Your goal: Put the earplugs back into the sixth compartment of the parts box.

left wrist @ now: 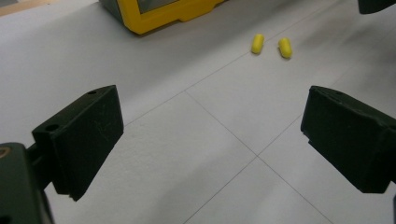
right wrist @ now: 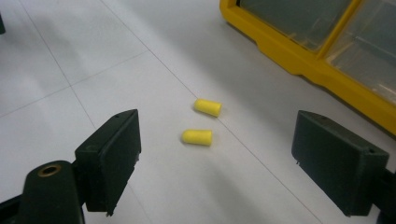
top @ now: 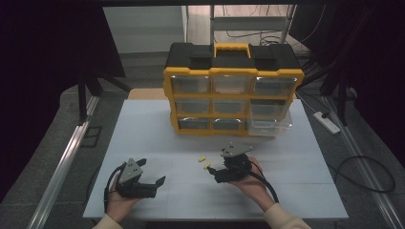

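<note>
Two small yellow foam earplugs lie side by side on the white table. My right gripper is held low just right of them, open, its jaws pointing at them. In the right gripper view the earplugs lie just ahead of the open right gripper, nothing between its jaws. My left gripper rests near the front left, open and empty. From the open left gripper the earplugs lie farther off.
A yellow and black drawer organizer stands at the back of the white table; its lower right clear drawer is pulled out. Its yellow base lies just beyond the earplugs. A power strip lies on the floor, right.
</note>
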Available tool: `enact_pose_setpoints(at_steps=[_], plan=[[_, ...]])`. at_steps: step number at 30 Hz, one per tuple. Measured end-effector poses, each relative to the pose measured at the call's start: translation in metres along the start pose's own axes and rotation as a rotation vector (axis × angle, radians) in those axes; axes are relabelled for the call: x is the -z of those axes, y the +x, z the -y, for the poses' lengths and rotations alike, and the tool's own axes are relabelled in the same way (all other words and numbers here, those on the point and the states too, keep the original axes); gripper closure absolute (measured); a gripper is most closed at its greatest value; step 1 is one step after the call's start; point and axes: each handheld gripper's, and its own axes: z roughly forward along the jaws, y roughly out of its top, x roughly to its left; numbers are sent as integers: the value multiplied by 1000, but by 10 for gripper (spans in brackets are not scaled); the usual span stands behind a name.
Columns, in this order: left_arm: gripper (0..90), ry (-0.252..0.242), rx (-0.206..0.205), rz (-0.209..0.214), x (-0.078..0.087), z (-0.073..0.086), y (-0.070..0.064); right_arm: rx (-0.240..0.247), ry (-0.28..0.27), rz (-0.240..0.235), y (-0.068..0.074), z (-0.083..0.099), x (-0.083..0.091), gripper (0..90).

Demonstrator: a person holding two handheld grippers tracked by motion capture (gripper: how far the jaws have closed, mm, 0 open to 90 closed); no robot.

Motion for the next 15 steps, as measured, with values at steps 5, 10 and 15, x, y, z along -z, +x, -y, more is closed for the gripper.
enact_pose_setpoints(at_steps=[5, 10, 15], plan=[[56, 3, -2, 1, -1, 0, 0, 2, 28, -10, 0, -2, -9, 160], [56, 5, -2, 1, -1, 0, 0, 12, 71, -21, 3, -4, -24, 163], [57, 7, -5, 2, -1, 0, 0, 34, 139, -17, 6, -2, -39, 175]])
